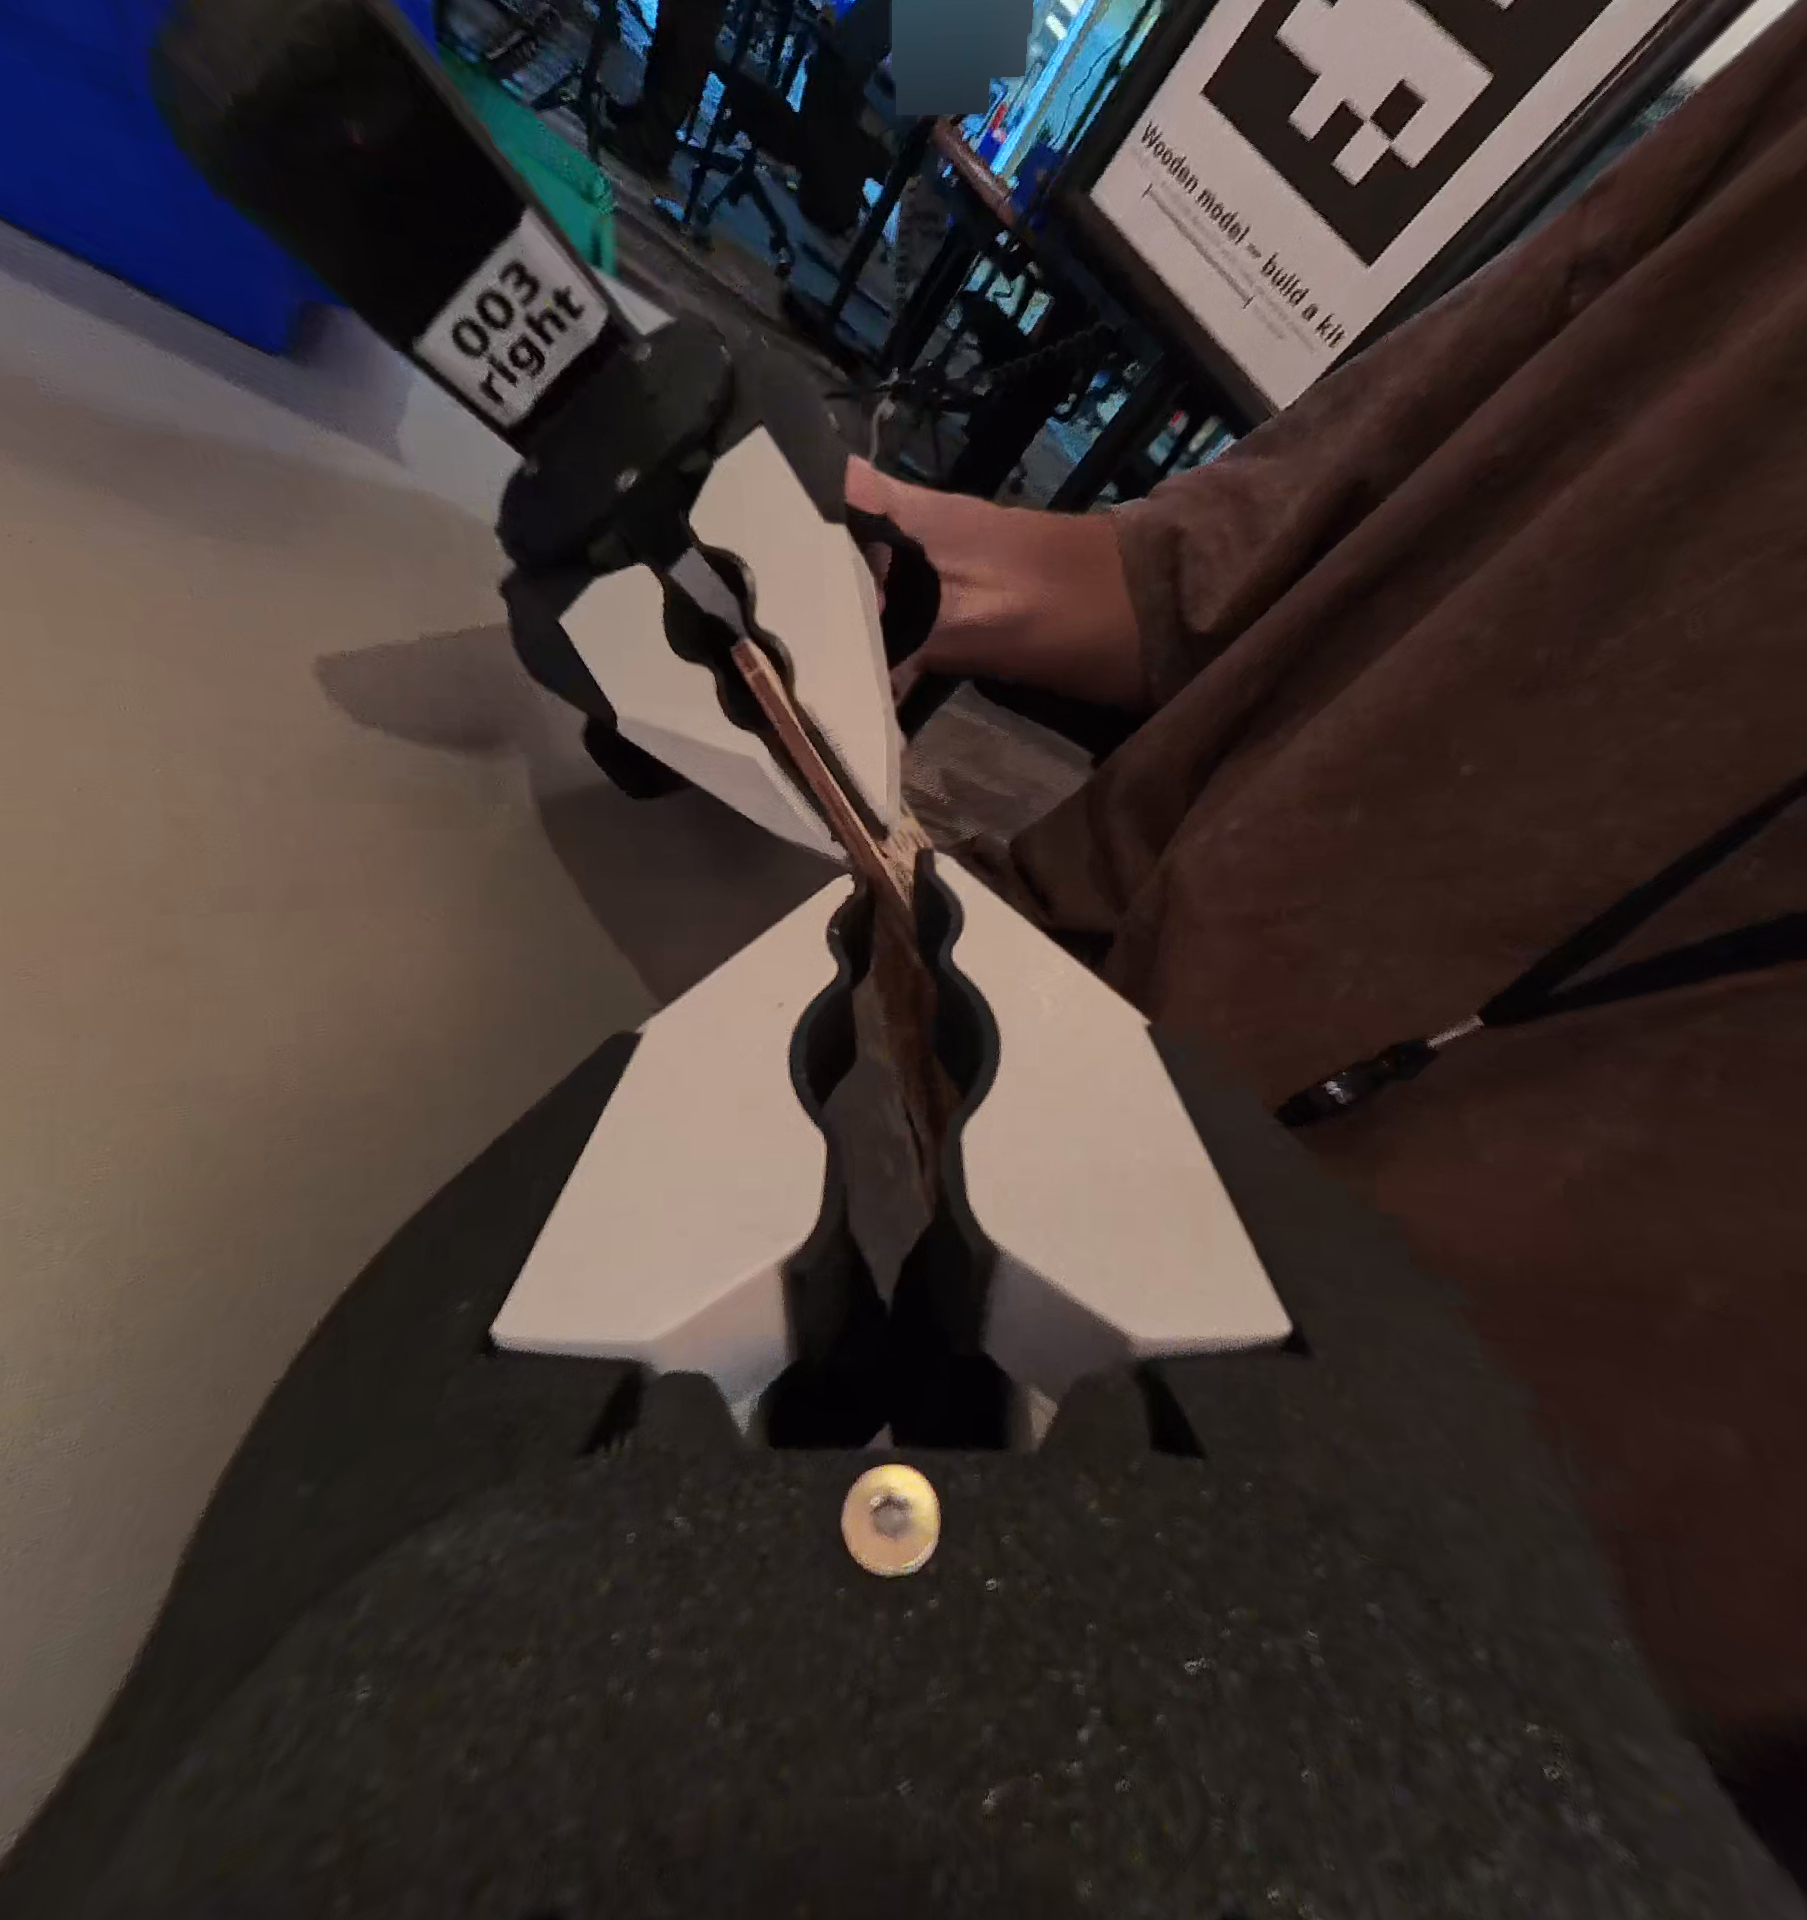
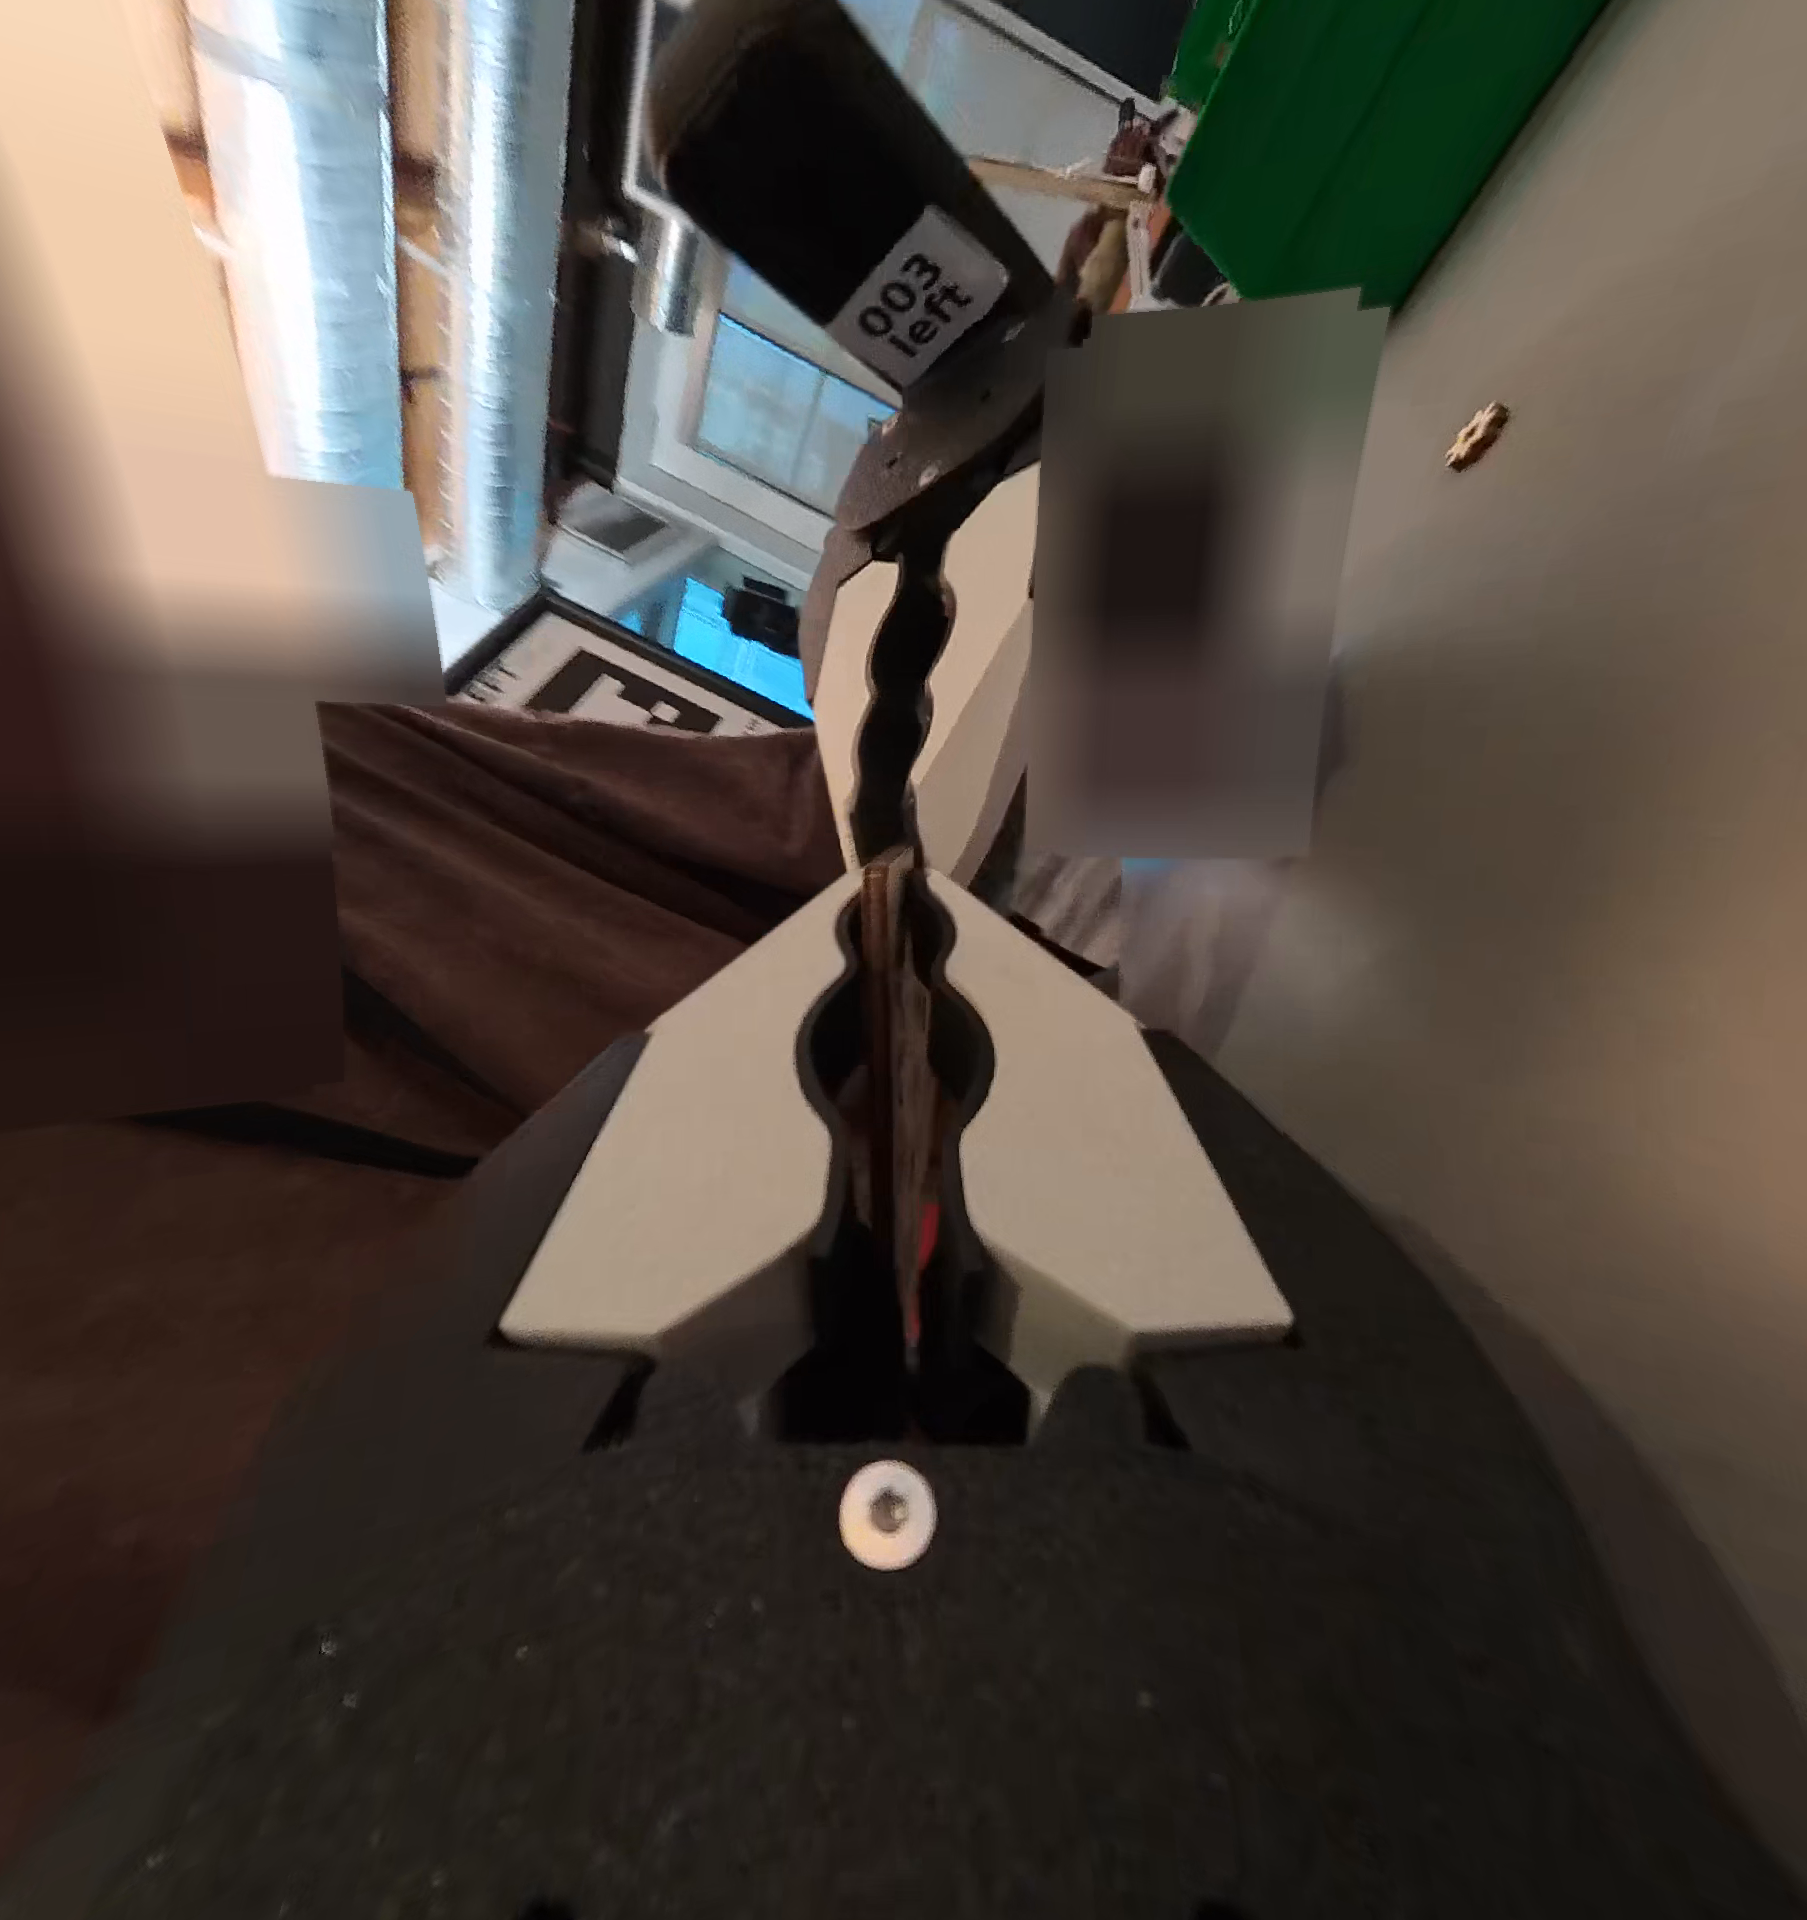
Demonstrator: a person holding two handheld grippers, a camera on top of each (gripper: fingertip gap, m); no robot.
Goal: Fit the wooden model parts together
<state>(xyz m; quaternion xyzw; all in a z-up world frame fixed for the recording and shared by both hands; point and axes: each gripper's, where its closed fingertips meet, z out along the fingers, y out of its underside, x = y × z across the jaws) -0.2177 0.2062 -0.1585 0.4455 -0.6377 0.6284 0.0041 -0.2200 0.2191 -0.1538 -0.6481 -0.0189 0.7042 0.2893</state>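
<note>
In the left wrist view my left gripper [image 1: 891,883] is shut on a thin dark wooden part [image 1: 904,1049], seen edge-on between its white fingers [image 1: 691,1164]. My right gripper [image 1: 868,842] faces it tip to tip, shut on a thin wooden part [image 1: 785,727]. The two parts meet at the fingertips; I cannot tell whether they are joined. In the right wrist view my right gripper [image 2: 894,883] grips the flat wooden part [image 2: 891,1018] edge-on, and the left gripper [image 2: 883,847] stands opposite, jaws closed. Both are held above the table.
A small gear-shaped wooden part [image 2: 1478,436] lies on the pale table [image 2: 1605,727]. A green box [image 2: 1346,135] and a blue box [image 1: 68,156] stand at the table's edge. A person's brown garment [image 1: 1501,727], a hand [image 1: 1003,592] and a framed sign [image 1: 1294,156] are close by.
</note>
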